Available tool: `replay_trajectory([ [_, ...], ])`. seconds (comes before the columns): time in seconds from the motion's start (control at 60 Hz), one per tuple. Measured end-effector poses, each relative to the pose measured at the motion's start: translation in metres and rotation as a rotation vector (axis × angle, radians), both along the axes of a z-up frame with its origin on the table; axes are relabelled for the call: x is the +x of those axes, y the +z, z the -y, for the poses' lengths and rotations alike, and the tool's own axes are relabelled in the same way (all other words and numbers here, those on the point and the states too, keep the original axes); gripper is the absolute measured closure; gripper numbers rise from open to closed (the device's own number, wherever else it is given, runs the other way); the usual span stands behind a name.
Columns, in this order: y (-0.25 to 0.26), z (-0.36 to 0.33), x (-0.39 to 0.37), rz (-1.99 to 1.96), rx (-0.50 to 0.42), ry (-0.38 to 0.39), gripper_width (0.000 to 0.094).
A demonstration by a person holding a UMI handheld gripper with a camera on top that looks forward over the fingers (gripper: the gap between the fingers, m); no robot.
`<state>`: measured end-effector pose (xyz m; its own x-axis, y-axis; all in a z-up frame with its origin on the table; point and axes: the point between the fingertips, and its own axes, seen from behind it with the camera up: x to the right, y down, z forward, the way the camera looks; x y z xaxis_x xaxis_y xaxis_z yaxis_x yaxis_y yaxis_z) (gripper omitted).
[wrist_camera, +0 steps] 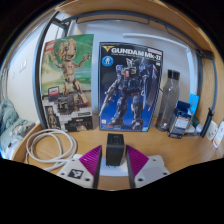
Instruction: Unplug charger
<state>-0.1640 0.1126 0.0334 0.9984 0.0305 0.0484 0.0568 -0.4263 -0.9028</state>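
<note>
A black charger block stands upright, plugged into a white power strip on the wooden table. My gripper is open, with its magenta pads either side of the charger. The charger stands between the fingers, with a narrow gap on the left and the right pad close to or touching it. A coiled white cable lies on the table to the left of the fingers.
Beyond the charger, a Groot box and a Gundam box stand upright against the back. A grey bottle and a dark phone-like item stand at the right. A cloth lies at the far left.
</note>
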Motion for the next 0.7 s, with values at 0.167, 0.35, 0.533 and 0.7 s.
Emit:
replay_trajectory([
  [0.167, 0.001, -0.01, -0.002, -0.036, -0.043, 0.016, 0.0766],
  [0.35, 0.128, -0.033, 0.018, -0.064, 0.1, 0.018, 0.0791],
  [0.533, 0.256, -0.034, 0.074, -0.005, 0.187, 0.063, 0.0792],
  [0.7, 0.187, -0.013, 0.157, -0.001, -0.086, -0.005, 0.0793],
])
